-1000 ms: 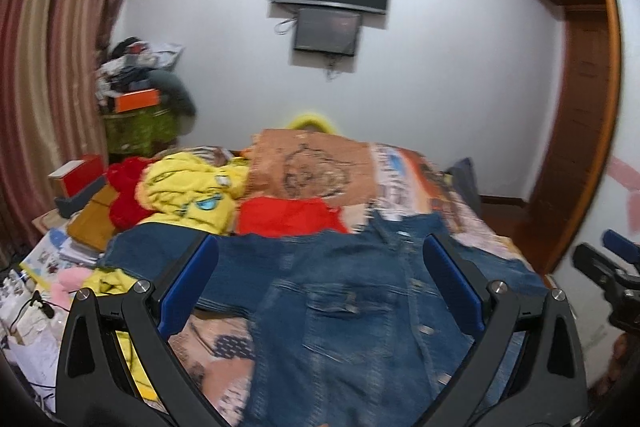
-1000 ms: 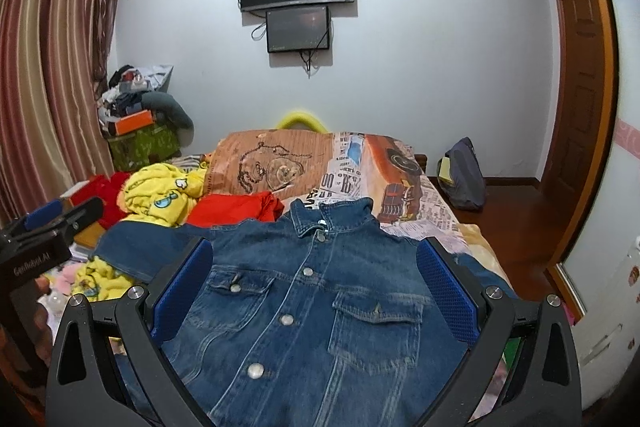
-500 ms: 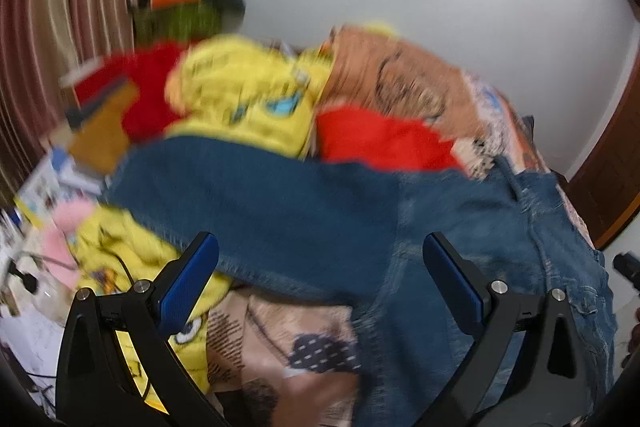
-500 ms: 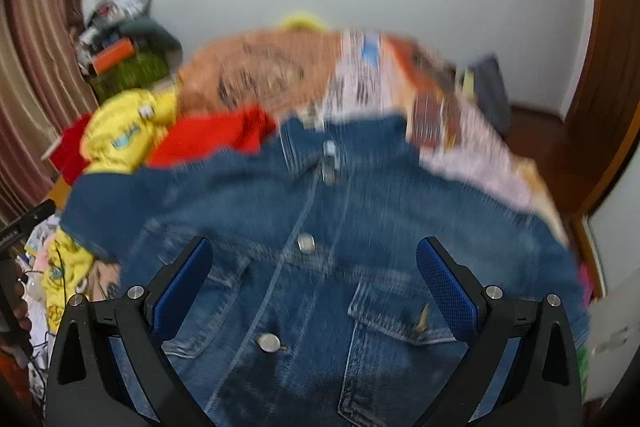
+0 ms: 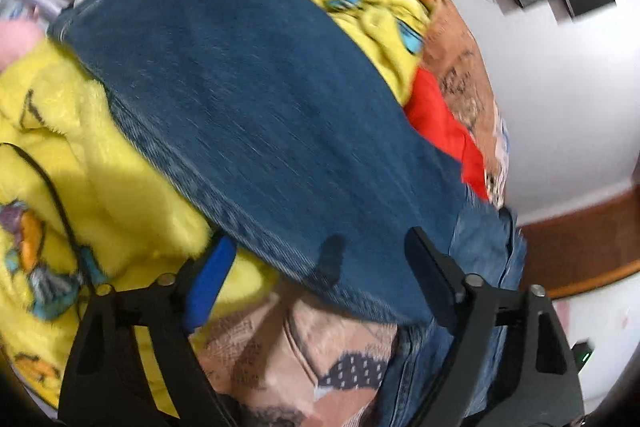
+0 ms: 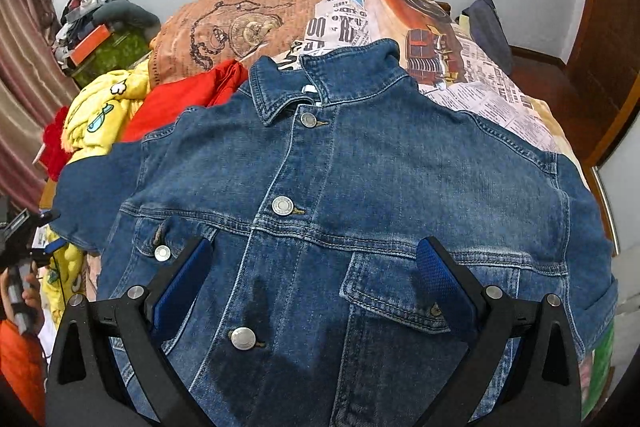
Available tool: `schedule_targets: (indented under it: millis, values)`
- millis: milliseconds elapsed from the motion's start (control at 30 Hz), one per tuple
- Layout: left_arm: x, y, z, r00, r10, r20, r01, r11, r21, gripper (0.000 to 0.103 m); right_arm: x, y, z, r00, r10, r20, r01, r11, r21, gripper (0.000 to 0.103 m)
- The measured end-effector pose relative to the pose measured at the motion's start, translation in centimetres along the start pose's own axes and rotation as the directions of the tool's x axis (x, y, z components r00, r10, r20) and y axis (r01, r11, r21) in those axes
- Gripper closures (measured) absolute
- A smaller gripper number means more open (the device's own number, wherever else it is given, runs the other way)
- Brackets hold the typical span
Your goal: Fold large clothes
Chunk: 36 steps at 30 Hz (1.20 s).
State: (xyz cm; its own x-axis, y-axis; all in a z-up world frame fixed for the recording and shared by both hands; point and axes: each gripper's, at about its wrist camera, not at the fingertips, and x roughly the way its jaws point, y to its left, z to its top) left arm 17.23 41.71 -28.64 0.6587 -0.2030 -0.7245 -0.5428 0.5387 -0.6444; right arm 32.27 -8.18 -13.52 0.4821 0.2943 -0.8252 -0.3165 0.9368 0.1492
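Note:
A blue denim jacket (image 6: 328, 187) lies face up and buttoned on the bed, collar toward the wall. Its left sleeve (image 5: 248, 107) stretches out over yellow plush clothes. My left gripper (image 5: 320, 263) is open and hovers just above the lower edge of that sleeve, tilted. It also shows at the left edge of the right wrist view (image 6: 24, 239). My right gripper (image 6: 316, 275) is open and empty above the jacket's chest, between the two pockets.
Yellow plush clothes (image 5: 64, 155), a red garment (image 6: 180, 95) and a printed bedspread (image 6: 360, 11) surround the jacket. A cluttered stand (image 6: 96, 43) is at the back left. A wooden door (image 6: 608, 39) is on the right.
Both grippers have dropped closer to the bed. The left one swung left and tilted over the sleeve. The right one moved in over the jacket's chest. Both stayed open.

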Motion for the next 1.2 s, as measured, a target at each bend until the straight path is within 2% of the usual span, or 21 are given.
schedule_targets:
  millis: [133,200,233,300,367,467,600,633,800,867,933,967,1000,1067,1133,1200]
  values:
    - [0.5,1.3,0.8,1.0,0.01,0.029,-0.008,0.998,-0.063,0.04,0.1,0.1,0.2,1.0,-0.002,-0.001,0.002,1.0,0.005,0.002]
    - [0.6,1.4,0.9,0.999,0.039,0.037,-0.036,0.996,-0.077,0.052,0.1,0.0,0.3,1.0,-0.005,-0.001,0.005,1.0,0.006,0.002]
    - [0.4,1.0,0.7,0.997,0.071,0.044,-0.068,0.996,-0.064,0.056,0.1,0.0,0.3,1.0,-0.006,0.0,0.006,1.0,0.006,0.002]
    - [0.4,-0.1,0.8,0.989,0.136,0.058,-0.136,0.991,-0.012,0.074,0.0,0.0,0.3,1.0,-0.006,0.003,0.006,1.0,0.005,0.002]
    - [-0.4,-2.3,0.5,0.968,0.23,0.098,-0.238,0.968,0.077,0.088,-0.3,-0.1,0.3,1.0,-0.005,0.012,0.005,1.0,0.006,0.002]
    - [-1.9,-5.5,0.2,0.936,0.302,0.178,-0.334,0.923,0.191,0.091,-0.9,0.0,0.4,1.0,0.003,0.027,-0.003,1.0,0.002,0.002]
    - [-4.1,-11.4,0.1,0.909,0.301,0.287,-0.387,0.865,0.319,0.094,-2.0,0.1,0.5,0.998,0.004,0.057,-0.003,1.0,-0.017,0.002]
    - [-4.7,-13.2,0.0,0.908,0.284,0.309,-0.386,0.854,0.348,0.095,-2.4,0.1,0.6,0.998,0.003,0.067,-0.002,1.0,-0.025,0.002]
    - [-5.9,-21.2,-1.6,0.94,0.119,0.32,-0.273,0.827,0.492,0.099,-4.7,-0.5,0.9,0.991,-0.006,0.13,0.012,0.999,-0.047,0.002]
    - [-5.8,-24.7,-3.2,0.949,0.055,0.31,-0.23,0.794,0.563,0.099,-5.4,-0.9,1.0,0.989,-0.009,0.146,0.016,0.999,-0.048,0.002]
    - [-5.0,-28.6,-5.9,0.963,-0.006,0.27,-0.178,0.736,0.653,0.099,-6.0,-1.5,1.0,0.988,-0.015,0.155,0.022,0.999,-0.043,0.002]
    - [-4.4,-29.8,-6.9,0.969,-0.022,0.246,-0.157,0.716,0.68,0.099,-6.1,-1.8,1.0,0.987,-0.017,0.158,0.023,0.999,-0.04,0.002]
    - [-3.4,-31.4,-8.6,0.978,-0.037,0.207,-0.126,0.683,0.72,0.099,-6.3,-2.1,0.9,0.987,-0.018,0.159,0.024,0.999,-0.036,0.002]
    - [-1.1,-33.4,-11.6,0.99,-0.03,0.141,-0.092,0.622,0.777,0.099,-6.7,-2.7,0.7,0.987,-0.016,0.16,0.02,0.999,-0.026,0.002]
    - [2.3,-34.2,-15.3,0.998,0.02,0.061,-0.062,0.569,0.82,0.099,-7.0,-3.6,0.4,0.986,-0.014,0.164,0.017,1.0,-0.017,0.002]
    - [5.1,-34.0,-17.6,0.997,0.081,-0.019,-0.029,0.557,0.83,0.099,-7.5,-4.2,0.0,0.986,-0.016,0.169,0.018,1.0,-0.012,0.002]
